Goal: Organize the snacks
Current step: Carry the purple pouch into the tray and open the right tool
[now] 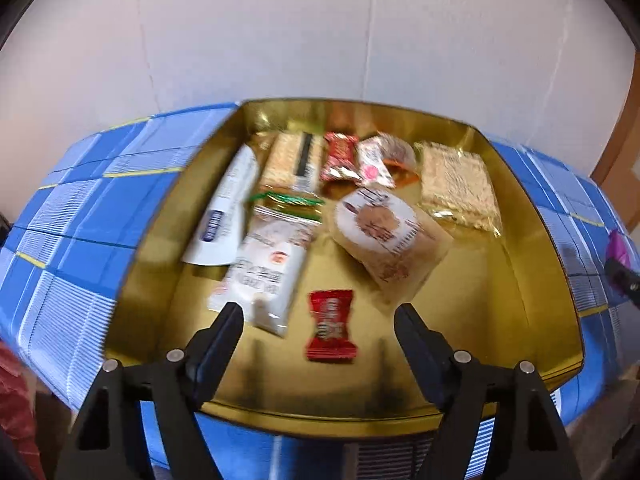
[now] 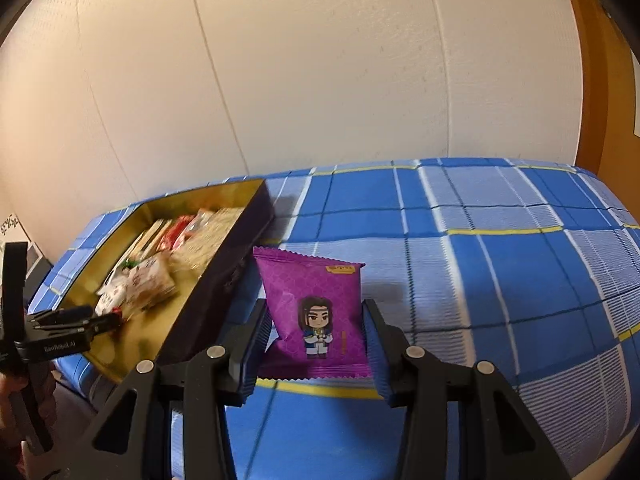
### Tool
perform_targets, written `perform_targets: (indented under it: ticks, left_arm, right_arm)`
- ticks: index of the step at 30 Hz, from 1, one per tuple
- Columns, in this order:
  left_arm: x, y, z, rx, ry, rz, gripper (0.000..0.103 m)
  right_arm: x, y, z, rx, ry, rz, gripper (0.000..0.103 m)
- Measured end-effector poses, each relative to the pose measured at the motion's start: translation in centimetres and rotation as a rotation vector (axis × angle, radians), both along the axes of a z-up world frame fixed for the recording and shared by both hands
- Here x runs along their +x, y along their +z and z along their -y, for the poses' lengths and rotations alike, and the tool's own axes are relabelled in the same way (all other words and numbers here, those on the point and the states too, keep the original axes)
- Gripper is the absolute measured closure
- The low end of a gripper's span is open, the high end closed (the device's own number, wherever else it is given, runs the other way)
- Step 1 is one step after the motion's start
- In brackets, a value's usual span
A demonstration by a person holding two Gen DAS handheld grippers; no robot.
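An open gold-lined tin [image 1: 520,280] lies on the blue checked cloth and holds several wrapped snacks. My left gripper [image 1: 319,309] hangs open over the tin's near end. A small red candy [image 1: 331,326] lies loose on the tin floor between its fingers, touching neither. A white bar packet [image 1: 264,272] lies by the left finger. In the right wrist view my right gripper [image 2: 315,307] is shut on a purple snack packet [image 2: 308,280] with a cartoon figure. It holds the packet upright above the cloth, just right of the tin's dark outer wall [image 2: 224,272].
The blue checked cloth [image 2: 500,260] spreads to the right of the tin. A white wall stands close behind, and a wooden frame [image 2: 600,100] stands at the far right. A hand [image 2: 24,392] grips the left gripper's handle at the lower left.
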State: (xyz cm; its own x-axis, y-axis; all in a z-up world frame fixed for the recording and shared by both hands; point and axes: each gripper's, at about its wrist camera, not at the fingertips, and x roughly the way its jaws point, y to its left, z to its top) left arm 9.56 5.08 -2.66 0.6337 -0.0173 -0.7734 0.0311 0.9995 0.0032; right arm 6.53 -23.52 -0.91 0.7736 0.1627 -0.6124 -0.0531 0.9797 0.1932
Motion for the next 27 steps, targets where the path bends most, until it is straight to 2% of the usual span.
perform_targets:
  ticks: [4, 6, 8, 10, 13, 15, 18, 27]
  left_arm:
    - [-1.2, 1.0, -2.1, 0.043, 0.097, 0.049, 0.018]
    - [-2.2, 1.6, -3.5, 0.053, 0.17, 0.094, 0.009]
    - [-3.1, 1.9, -4.5, 0.053, 0.203, 0.132, 0.003]
    - [-4.1, 2.0, -5.6, 0.067, 0.251, 0.168, 0.003]
    - [-4.8, 2.3, -7.1, -0.005, 0.28, 0.196, 0.003]
    - [-5.1, 2.3, -7.9, -0.024, 0.316, 0.214, 0.003]
    - [-5.5, 2.1, -8.7, -0.071, 0.34, 0.2, 0.002]
    - [-5.6, 1.7, -8.7, -0.042, 0.333, 0.197, 0.002]
  right_arm:
    - [-0.2, 0.2, -1.7, 0.001, 0.028, -0.036, 0.057]
    - [-0.2, 0.6, -2.8, -0.016, 0.041, -0.042, 0.057]
    - [-0.2, 1.4, -4.0, -0.029, 0.059, -0.045, 0.057]
    - [0.0, 2.0, -5.1, -0.037, 0.08, -0.044, 0.057]
    - [0.0, 2.8, -7.1, -0.065, 0.11, -0.035, 0.057]
    - [0.2, 3.2, -8.5, -0.09, 0.127, -0.038, 0.057]
    - [0.6, 3.5, -10.6, -0.115, 0.155, -0.053, 0.057]
    - [1.4, 2.9, -16.0, -0.213, 0.216, -0.111, 0.057]
